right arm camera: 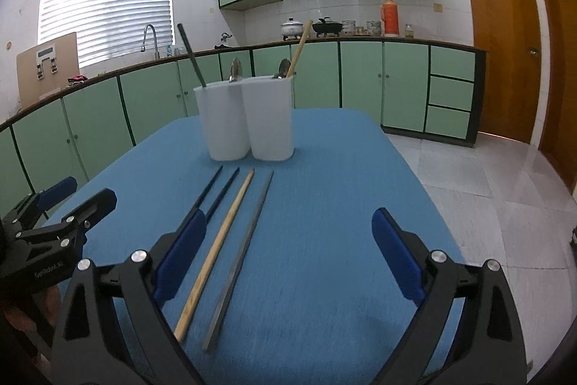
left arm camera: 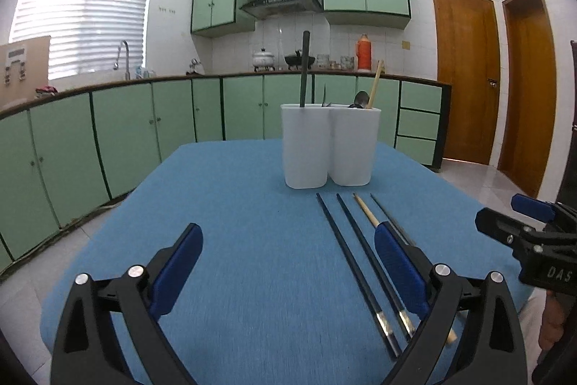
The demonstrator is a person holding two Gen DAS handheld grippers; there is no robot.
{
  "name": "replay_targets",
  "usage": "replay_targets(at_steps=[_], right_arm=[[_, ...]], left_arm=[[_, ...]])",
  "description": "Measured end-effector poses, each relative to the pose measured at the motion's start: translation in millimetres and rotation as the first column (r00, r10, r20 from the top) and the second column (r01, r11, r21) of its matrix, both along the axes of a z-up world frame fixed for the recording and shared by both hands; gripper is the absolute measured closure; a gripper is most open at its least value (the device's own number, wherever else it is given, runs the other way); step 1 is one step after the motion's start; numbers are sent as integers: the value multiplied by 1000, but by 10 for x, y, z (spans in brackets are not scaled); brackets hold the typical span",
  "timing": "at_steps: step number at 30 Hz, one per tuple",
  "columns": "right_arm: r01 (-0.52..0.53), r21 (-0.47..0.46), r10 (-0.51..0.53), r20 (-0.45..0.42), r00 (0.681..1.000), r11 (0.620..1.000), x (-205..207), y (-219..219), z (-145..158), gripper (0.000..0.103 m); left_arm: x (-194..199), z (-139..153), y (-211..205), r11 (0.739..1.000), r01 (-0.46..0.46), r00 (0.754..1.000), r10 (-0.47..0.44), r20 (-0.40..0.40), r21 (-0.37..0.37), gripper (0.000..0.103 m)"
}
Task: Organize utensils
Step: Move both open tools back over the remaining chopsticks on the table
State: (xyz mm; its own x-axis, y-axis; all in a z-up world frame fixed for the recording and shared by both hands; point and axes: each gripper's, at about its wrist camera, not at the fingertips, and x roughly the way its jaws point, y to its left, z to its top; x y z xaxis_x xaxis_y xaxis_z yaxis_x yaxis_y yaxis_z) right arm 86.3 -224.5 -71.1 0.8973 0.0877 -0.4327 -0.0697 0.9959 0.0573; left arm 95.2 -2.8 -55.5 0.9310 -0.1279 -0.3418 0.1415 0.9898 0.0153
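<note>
Lying beside white holder [right arm camera: 249, 118]: four chopsticks [right arm camera: 212, 255]; both jaws wide, empty.

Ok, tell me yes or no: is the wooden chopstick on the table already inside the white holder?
No, the wooden chopstick lies flat on the blue table in front of the white holder, beside three darker ones.

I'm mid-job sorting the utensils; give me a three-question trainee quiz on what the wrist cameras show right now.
1. How many chopsticks lie on the blue table?
2. True or false: the left gripper holds the wooden chopstick.
3. The white holder stands: A) beyond the chopsticks' far tips, B) on the floor, C) between the right gripper jaws.

Key:
1. Four: two black chopsticks, one wooden, one grey chopstick.
2. False; both grippers' jaws are open and empty.
3. A.
</note>
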Motion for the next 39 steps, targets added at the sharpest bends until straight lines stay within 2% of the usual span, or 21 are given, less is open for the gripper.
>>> replay_targets(at_steps=[3,5,10,16,19,34,39], right_arm=[[19,0,-19,16,1000,1000,-119,48,-118,14],[30,-5,-30,19,999,1000,-169,75,-180,23],[20,-23,-19,23,1000,1000,-307,207,-354,30],[0,-49,1,13,1000,999,-396,329,-487,46],[-8,-49,9,11,1000,999,-439,346,-522,52],[-23,-96,27,37,999,995,-527,524,-614,80],[-29,-111,34,44,998,993,-530,536,-636,94]], left_arm=[[-108,-81,-18,1000,-5,1000,5,20,-1,9],[-185,-161,-28,1000,-10,1000,10,28,1,9],[-314,-295,-31,1000,-17,999,17,29,-10,10],[-409,-410,-7,1000,-14,1000,14,11,-5,18],[-444,-442,-14,1000,-13,1000,13,3,-8,21],[-531,-501,-32,1000,-5,1000,5,-9,-16,22],[-569,-501,-53,1000,2,1000,-2,-9,-19,22]])
